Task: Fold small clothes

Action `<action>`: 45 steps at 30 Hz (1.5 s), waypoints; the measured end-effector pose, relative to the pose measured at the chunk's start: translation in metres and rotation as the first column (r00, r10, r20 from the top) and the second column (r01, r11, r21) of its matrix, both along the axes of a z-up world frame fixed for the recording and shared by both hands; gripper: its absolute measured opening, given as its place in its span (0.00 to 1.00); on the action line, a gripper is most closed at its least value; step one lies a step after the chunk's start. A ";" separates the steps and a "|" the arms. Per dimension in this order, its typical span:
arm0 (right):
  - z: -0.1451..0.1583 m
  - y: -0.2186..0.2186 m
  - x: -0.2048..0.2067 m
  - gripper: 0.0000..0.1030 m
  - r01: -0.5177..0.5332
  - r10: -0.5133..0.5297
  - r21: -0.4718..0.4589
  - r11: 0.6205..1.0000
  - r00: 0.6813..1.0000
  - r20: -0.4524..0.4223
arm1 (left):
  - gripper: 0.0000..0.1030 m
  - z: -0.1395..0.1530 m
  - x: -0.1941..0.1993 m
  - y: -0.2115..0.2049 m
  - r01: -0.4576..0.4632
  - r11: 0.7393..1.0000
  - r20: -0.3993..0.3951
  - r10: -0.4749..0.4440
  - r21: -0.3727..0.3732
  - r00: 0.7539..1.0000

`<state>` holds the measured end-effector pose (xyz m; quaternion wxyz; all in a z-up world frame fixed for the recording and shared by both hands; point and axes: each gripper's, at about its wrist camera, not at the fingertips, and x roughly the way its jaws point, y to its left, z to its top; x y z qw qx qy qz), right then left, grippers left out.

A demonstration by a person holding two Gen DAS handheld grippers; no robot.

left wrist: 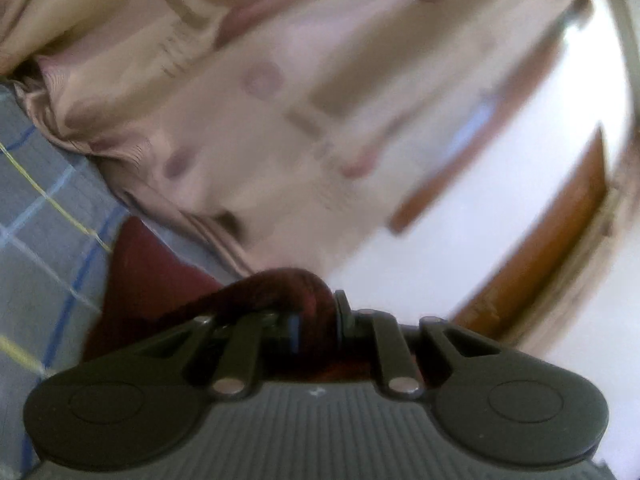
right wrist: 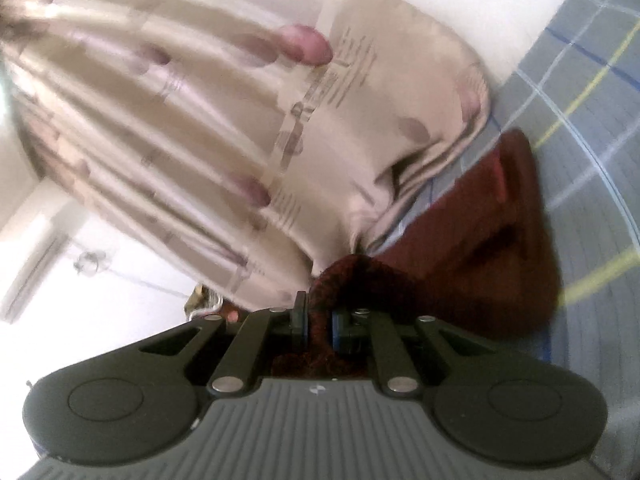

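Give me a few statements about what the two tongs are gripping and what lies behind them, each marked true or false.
1. The left tongs are shut on the dark red garment. True.
2. The right tongs are open and hold nothing. False: they pinch the same dark red garment.
3. The bedsheet is grey with blue, white and yellow lines. True.
4. The curtain is plain green. False: it is beige with pinkish dots.
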<state>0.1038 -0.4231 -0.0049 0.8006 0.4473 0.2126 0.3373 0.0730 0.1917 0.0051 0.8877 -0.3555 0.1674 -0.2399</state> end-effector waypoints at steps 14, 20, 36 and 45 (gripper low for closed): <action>-0.057 -0.007 0.167 0.17 0.179 -0.156 0.074 0.981 0.956 -0.247 | 0.25 -0.035 0.147 -0.018 -0.076 0.995 -0.114 0.084 0.072 0.990; -0.092 -0.007 0.193 0.27 0.264 -0.215 0.113 0.958 0.921 -0.326 | 0.94 -0.042 0.163 -0.011 -0.119 0.993 -0.126 0.118 0.001 0.985; -0.065 0.001 0.115 0.62 0.189 -0.234 -0.294 0.937 0.964 -0.125 | 1.00 -0.059 0.100 0.017 -0.094 0.970 -0.131 0.125 0.223 0.983; -0.079 0.032 0.074 0.60 0.061 -0.115 -0.483 0.874 0.990 -0.084 | 0.97 -0.096 0.079 0.018 0.058 0.986 -0.197 -0.026 0.156 0.980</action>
